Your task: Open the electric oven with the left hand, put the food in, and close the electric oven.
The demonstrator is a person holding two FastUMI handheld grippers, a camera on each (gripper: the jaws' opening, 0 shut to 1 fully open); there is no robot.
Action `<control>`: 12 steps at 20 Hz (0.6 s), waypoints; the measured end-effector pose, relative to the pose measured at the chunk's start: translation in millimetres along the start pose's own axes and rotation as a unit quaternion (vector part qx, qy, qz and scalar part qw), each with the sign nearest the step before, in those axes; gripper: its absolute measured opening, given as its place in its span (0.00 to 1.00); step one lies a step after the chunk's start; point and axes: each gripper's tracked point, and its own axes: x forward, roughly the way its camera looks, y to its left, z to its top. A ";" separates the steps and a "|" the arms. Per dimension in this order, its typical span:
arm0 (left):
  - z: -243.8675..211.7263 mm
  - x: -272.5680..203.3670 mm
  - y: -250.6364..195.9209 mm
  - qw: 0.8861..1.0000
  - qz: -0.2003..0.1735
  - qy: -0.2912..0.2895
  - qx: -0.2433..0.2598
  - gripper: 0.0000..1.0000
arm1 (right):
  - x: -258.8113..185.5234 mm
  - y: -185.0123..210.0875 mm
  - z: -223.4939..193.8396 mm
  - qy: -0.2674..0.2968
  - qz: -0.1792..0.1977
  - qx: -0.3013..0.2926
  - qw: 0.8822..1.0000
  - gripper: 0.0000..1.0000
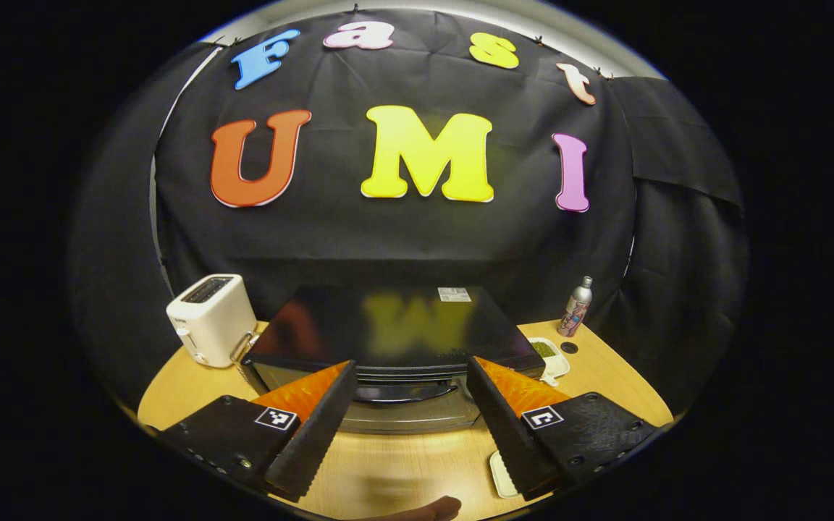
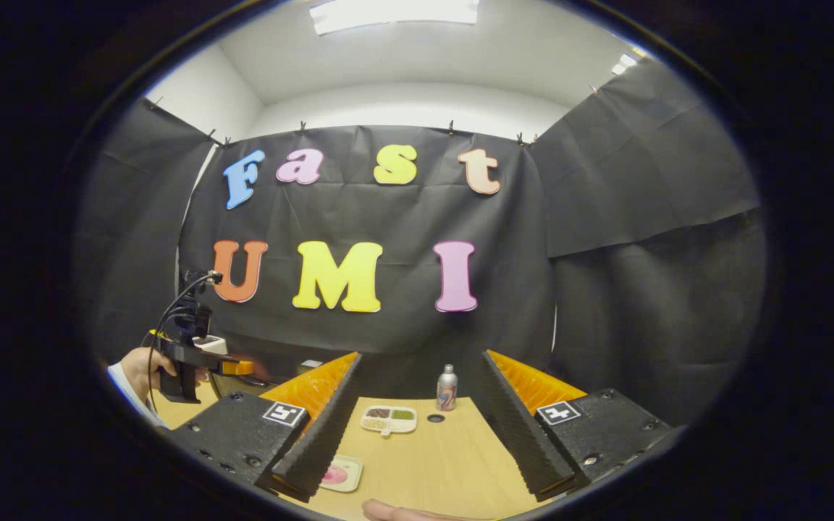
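Facing the electric oven (image 1: pixel 395 340) on the counter (image 1: pixel 402 463), we hold the left claw (image 1: pixel 410 427) spread wide before its door handle, touching nothing. Our right claw (image 2: pixel 420 434) gapes wide too, above a small plate of food (image 2: pixel 341 474) (pink, too small to tell more). A toaster (image 1: pixel 211 318) stands left of the oven.

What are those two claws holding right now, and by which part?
Nothing. The left claw is open, its fingers either side of the oven front. The right claw is open above the table.
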 end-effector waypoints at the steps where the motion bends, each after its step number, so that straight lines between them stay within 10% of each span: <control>1: -4.7 7.5 4.3 1.000 0.006 0.010 -0.006 0.96 | 0.9 -2.4 0.2 -0.003 -0.004 -0.003 1.000 0.97; 5: -13.3 32.7 24.9 0.999 0.040 0.034 -0.005 0.82 | 5.0 -4.0 -6.1 0.000 -0.006 -0.003 1.000 0.98; 6: -15.3 33.4 29.5 0.998 0.051 0.039 0.000 0.94 | 6.4 -4.9 -6.3 -0.002 -0.007 -0.003 1.000 0.98; 12: -15.6 35.4 29.0 0.998 0.049 0.035 0.019 0.93 | 9.6 -1.5 -10.8 -0.002 -0.003 0.004 1.000 0.98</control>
